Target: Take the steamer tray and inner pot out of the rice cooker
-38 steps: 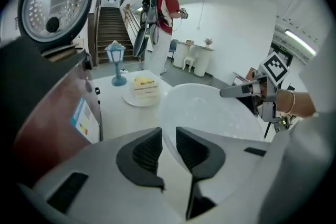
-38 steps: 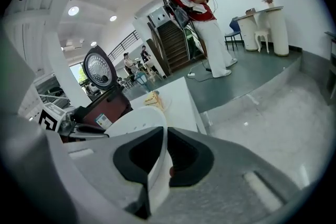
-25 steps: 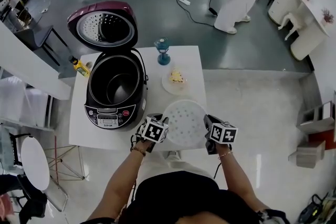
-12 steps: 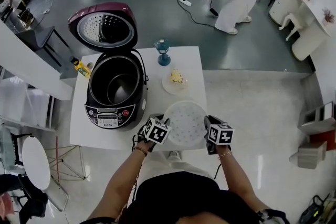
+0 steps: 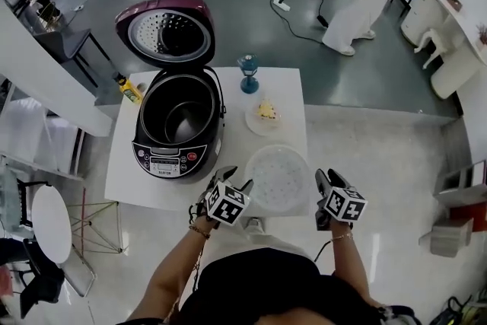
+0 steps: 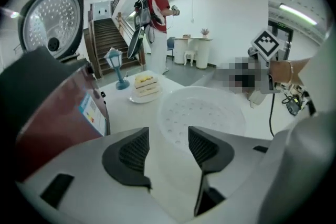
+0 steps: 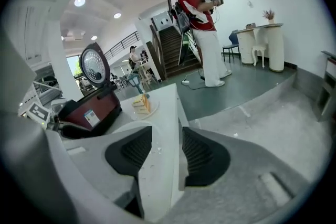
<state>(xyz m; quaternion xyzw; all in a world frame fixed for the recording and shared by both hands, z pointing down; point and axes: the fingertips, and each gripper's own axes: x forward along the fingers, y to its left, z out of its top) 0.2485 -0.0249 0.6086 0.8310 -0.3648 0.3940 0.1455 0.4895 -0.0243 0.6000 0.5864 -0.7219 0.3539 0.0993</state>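
Left gripper (image 5: 237,180) and right gripper (image 5: 325,180), jaws just opened and empty, flank the light, stiff steamer tray (image 5: 280,177) on the desk (image 5: 131,177); the likely heavier, slick inner pot (image 5: 183,122) offers only its rim for gripping.

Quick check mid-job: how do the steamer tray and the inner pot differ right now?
The steamer tray is white; the inner pot is dark. The steamer tray is shallow and perforated, while the inner pot is deep with a plain wall. The steamer tray lies out on the table, while the inner pot sits inside the rice cooker. Both are round and open upward.
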